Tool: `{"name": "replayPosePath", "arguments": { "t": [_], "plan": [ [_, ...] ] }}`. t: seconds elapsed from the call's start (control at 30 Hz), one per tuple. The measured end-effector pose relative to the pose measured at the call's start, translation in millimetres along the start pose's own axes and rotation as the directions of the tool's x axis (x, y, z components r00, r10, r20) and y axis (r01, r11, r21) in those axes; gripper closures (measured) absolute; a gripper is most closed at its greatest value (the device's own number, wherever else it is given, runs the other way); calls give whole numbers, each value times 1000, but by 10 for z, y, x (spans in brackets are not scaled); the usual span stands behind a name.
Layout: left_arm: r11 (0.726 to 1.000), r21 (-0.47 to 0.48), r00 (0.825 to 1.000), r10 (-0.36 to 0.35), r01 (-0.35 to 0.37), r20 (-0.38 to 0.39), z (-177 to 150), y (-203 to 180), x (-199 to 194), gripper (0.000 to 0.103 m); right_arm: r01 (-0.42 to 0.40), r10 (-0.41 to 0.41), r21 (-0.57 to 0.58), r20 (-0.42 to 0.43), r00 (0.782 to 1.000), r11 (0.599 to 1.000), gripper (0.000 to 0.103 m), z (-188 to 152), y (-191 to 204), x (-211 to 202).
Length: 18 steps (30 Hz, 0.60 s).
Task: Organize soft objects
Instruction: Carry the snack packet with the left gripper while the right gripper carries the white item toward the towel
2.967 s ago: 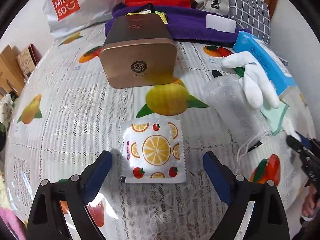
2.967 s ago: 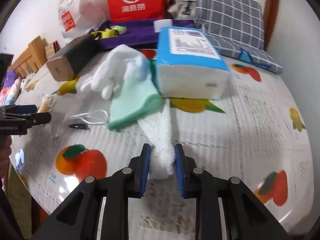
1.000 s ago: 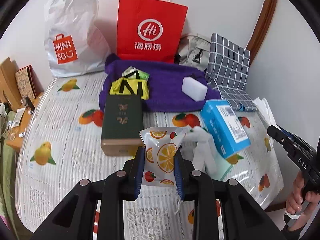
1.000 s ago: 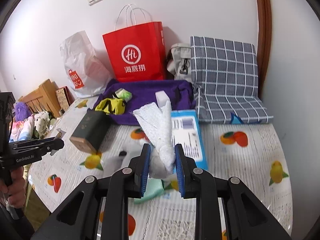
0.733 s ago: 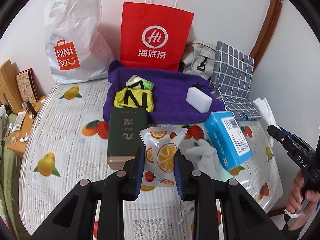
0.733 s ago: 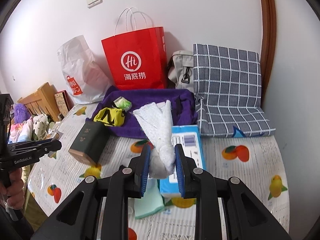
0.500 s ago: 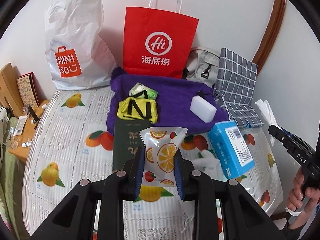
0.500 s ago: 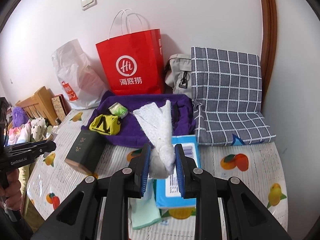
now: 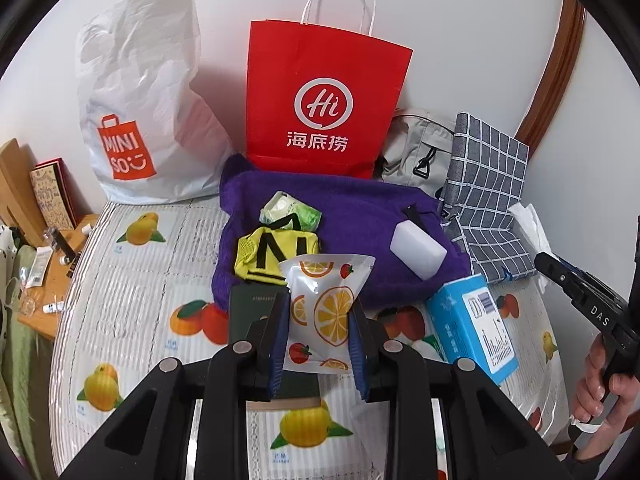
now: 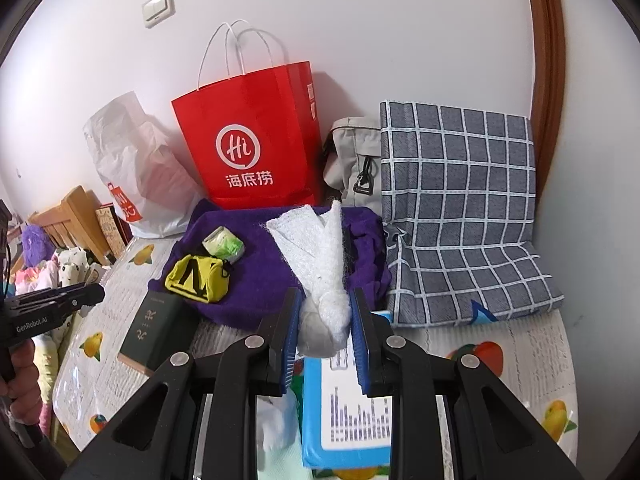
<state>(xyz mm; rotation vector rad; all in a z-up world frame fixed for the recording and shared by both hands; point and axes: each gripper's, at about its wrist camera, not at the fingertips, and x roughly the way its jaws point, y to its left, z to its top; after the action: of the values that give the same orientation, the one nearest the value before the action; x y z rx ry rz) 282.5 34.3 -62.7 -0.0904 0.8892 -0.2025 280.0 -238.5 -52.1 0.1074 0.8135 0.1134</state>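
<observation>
My left gripper (image 9: 318,334) is shut on a white pouch printed with orange slices (image 9: 326,312) and holds it in the air above the table. My right gripper (image 10: 325,334) is shut on a knotted white cloth (image 10: 320,276), also lifted. A purple towel (image 9: 360,216) lies at the back of the table; on it rest a yellow pouch (image 9: 276,252), a green packet (image 9: 290,210) and a white sponge block (image 9: 418,248). The towel also shows in the right wrist view (image 10: 260,264).
A red paper bag (image 9: 324,108), a white MINISO bag (image 9: 136,108), a grey bag (image 9: 416,148) and a checked cushion (image 10: 460,208) stand at the back. A dark green box (image 10: 156,326) and a blue tissue pack (image 9: 472,332) lie on the fruit-print tablecloth (image 9: 132,304).
Both grippers have moved forward toward the purple towel and the bags, still holding the pouch and the cloth. Three seconds ago the left gripper was open around the pouch on the table.
</observation>
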Motion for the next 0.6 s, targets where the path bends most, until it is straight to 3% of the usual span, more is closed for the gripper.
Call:
{"name": "replayPosePath", "arguments": {
  "t": [0.6],
  "plan": [
    [1000,2,1000,23,-23,-13,453,-1,449,77,-9,9,-22,3,1000,1000,79,400,-34,504]
  ]
}}
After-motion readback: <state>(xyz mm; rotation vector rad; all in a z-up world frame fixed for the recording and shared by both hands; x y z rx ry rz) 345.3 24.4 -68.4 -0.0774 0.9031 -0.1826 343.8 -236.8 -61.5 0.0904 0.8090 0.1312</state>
